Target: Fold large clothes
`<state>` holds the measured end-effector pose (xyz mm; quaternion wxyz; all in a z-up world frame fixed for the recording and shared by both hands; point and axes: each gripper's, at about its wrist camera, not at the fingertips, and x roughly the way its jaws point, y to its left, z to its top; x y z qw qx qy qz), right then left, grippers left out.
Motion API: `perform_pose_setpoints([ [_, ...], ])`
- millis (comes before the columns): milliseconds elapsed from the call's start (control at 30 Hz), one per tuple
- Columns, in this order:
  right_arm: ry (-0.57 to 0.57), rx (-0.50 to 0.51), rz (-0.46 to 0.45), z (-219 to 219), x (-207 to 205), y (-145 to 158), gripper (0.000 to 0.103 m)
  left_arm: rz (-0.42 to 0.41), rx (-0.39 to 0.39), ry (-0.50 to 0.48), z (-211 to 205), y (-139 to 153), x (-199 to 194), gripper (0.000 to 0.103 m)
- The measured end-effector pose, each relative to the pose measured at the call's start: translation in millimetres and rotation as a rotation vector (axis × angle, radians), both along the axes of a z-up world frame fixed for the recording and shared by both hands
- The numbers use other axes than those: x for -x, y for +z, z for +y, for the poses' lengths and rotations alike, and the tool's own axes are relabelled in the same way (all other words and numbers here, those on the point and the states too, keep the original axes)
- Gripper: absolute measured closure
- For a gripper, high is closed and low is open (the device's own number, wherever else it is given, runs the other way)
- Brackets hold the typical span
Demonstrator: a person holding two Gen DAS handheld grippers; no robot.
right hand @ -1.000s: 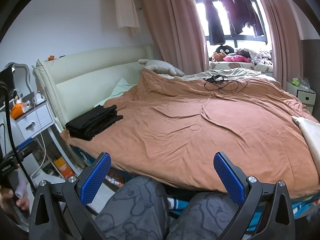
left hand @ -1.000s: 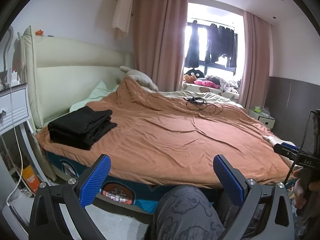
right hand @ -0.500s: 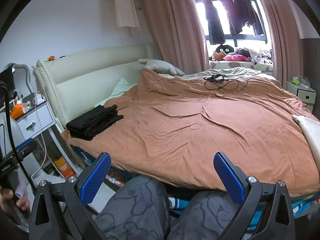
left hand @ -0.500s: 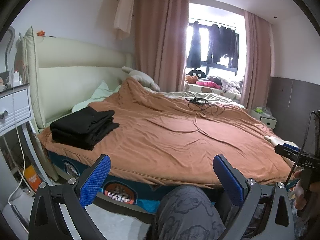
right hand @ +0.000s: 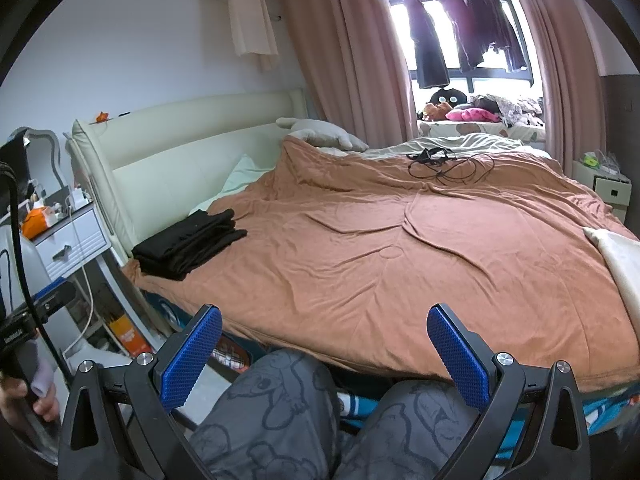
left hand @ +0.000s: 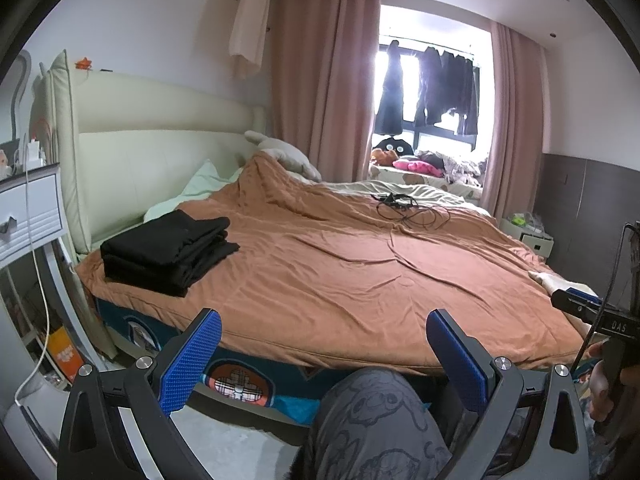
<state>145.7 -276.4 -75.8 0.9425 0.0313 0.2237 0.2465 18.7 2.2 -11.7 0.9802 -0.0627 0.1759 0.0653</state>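
Observation:
A folded stack of black clothes (left hand: 168, 250) (right hand: 188, 242) lies on the near left corner of the bed, on the brown cover (left hand: 360, 264) (right hand: 400, 248). A pale cream garment (right hand: 624, 264) (left hand: 560, 282) rests at the bed's right edge. My left gripper (left hand: 324, 356) is open with nothing between its blue pads, held off the bed's near edge above the person's knee (left hand: 372, 420). My right gripper (right hand: 326, 354) is likewise open with nothing in it, above both knees. Each view shows the other gripper at its border, gripped by a hand.
Black cables (right hand: 444, 164) lie on the far part of the bed. A white nightstand (right hand: 72, 240) with cords stands left of the headboard (right hand: 180, 160). A small bedside cabinet (right hand: 608, 188) is at the right. Curtains and hanging clothes (left hand: 432, 88) fill the window.
Both views have shifted only slightly; the left wrist camera drifted a little so the black stack sits a bit further right in frame. Both grippers stay open with nothing held.

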Motion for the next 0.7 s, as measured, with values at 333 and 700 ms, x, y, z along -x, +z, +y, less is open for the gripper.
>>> perform_pose_setpoints([
  [333,-0.001,0.0,0.008,0.8,2.2,-1.8,0.0,-0.002,-0.006,0.001,-0.5,-2.5,-0.6,0.0],
  [700,-0.001,-0.013,0.021,-1.1,-1.0,-5.2,0.0,-0.001,-0.017,-0.005,-3.8,-2.7,-1.2,0.0],
])
